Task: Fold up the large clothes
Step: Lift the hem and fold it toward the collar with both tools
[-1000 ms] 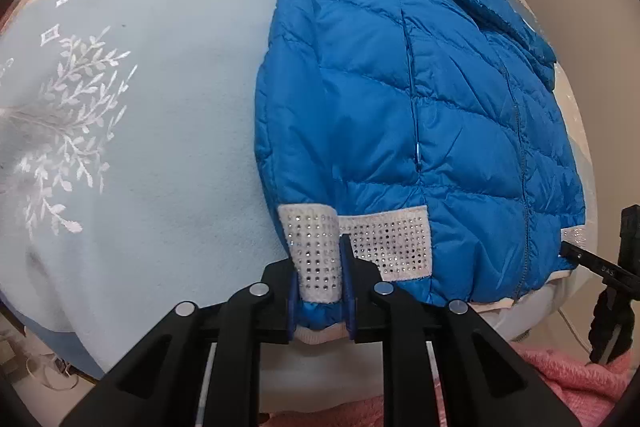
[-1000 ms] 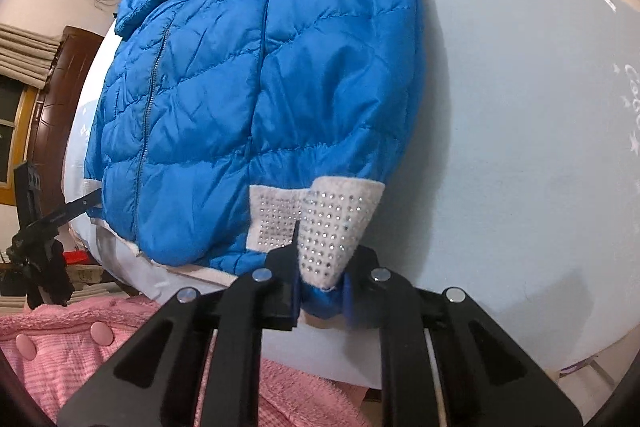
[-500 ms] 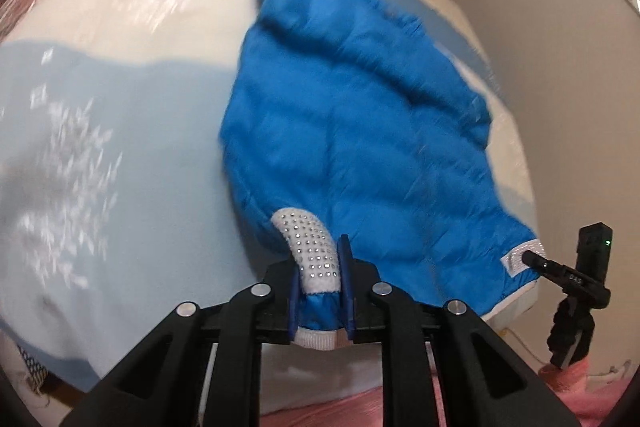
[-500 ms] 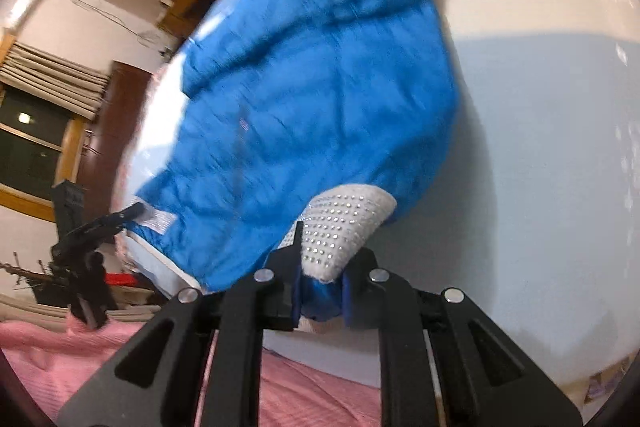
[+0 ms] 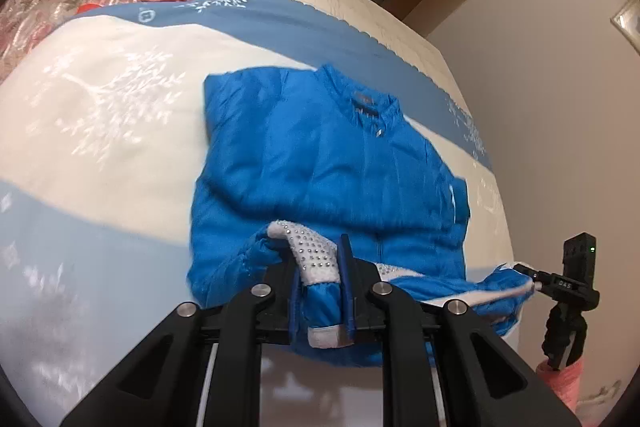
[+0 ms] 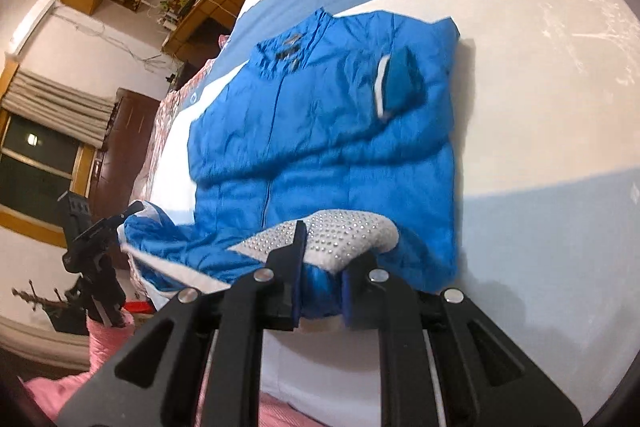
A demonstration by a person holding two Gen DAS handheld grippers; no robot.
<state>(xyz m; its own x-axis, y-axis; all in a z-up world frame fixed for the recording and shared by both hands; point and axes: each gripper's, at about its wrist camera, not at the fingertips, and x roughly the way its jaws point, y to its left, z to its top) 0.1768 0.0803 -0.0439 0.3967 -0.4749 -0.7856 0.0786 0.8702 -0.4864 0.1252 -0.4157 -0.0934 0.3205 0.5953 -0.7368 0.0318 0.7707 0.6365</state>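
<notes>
Blue puffer jacket [image 5: 332, 179] lies flat on the bed [image 5: 100, 131], collar far from me, long axis running straight away from both tongs. I've got left tongs [image 5: 322, 291] clamped on one studded hem corner [image 5: 316, 255] and right tongs [image 6: 320, 267] clamped on the other, both lifted off the cover. My read: carry hem forward toward collar. Folded sleeve [image 6: 400, 79] lies on the chest; pink bedding [image 5: 60, 7] sits well beyond.
</notes>
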